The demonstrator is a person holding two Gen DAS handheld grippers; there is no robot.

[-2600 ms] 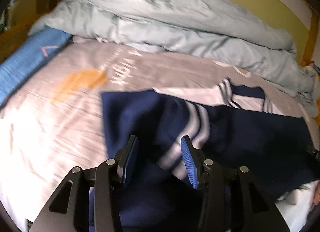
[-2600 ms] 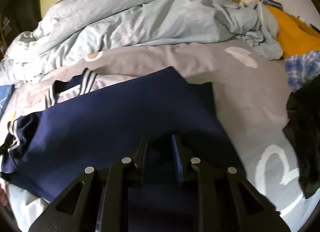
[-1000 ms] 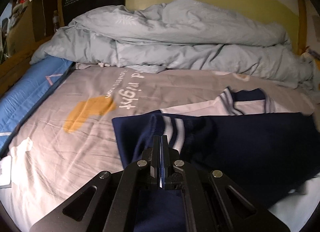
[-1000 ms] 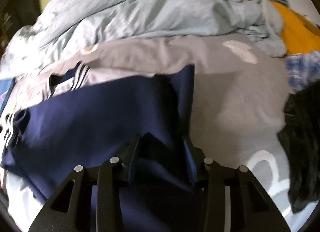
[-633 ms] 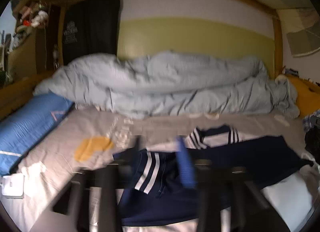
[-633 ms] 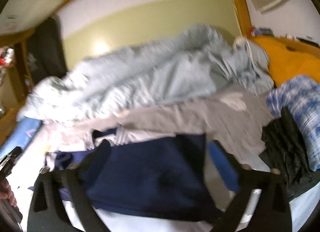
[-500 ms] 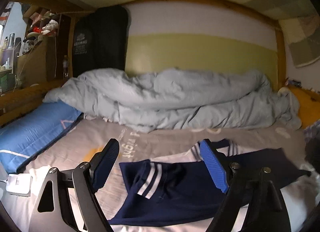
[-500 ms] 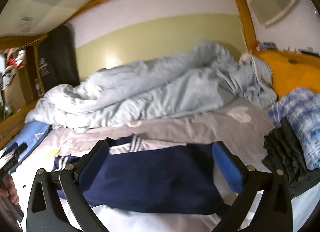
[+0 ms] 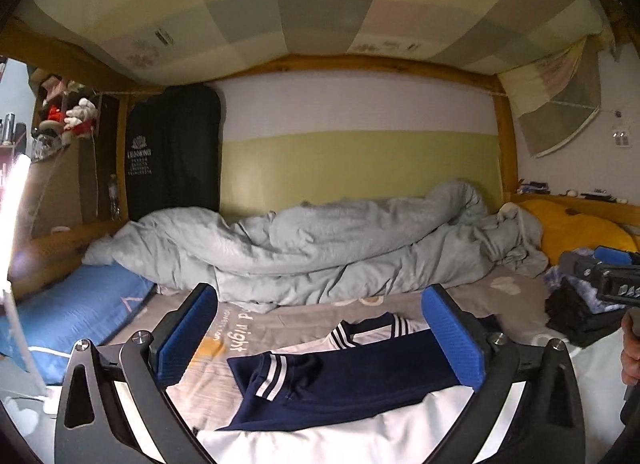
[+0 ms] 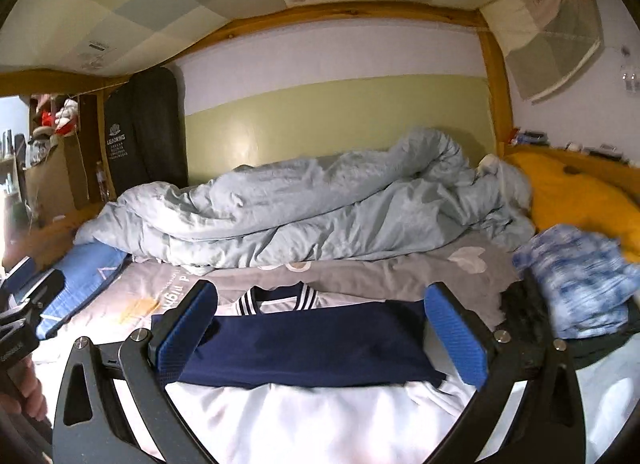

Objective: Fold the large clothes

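Both grippers stood wide and empty above the bed.
The left gripper [image 9: 320,332] was still opening; the right gripper [image 10: 320,330] held nothing. The navy jacket [image 9: 344,376] lay folded on the grey sheet [image 9: 288,320]. Only the left view showed its striped cuff [image 9: 272,372]; the right view hid it behind a finger [image 10: 188,328].

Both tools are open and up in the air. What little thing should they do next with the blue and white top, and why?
Probably lower both tools back to the top. The left tool, whose jaws are opening, and the right tool hold nothing, and the top lies across the bed, its navy part over its white part, with white cloth showing nearer, so another fold seems due.
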